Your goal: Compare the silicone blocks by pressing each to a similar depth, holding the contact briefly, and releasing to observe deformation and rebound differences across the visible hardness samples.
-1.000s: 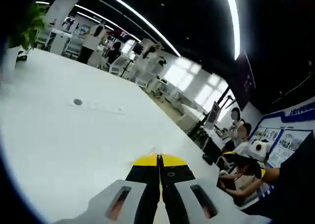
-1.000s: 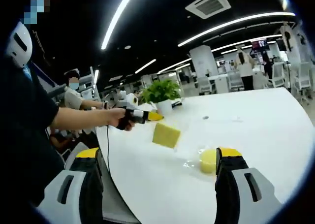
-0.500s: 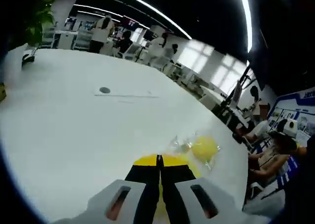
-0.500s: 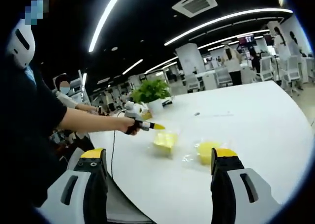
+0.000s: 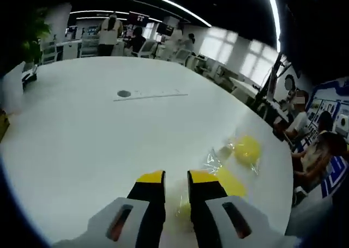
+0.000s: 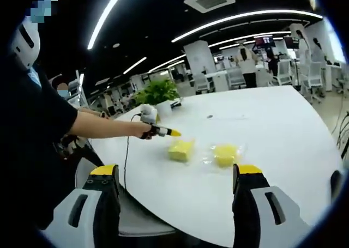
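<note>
Yellow silicone block [image 5: 232,183] sitting under left gripper [image 5: 175,178], slightly spread; right gripper [image 6: 177,174] hanging wide, empty; off-centre press risking block sliding across table [image 5: 98,133].

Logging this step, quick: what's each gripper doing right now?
Left gripper: jaws slightly open, holding nothing, above a yellow silicone block.
Right gripper: jaws wide open, empty.

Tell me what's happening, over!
Left gripper slightly open above the bare yellow block. Right gripper wide open, held back. Bagged yellow block untouched. Nothing blocking.
</note>
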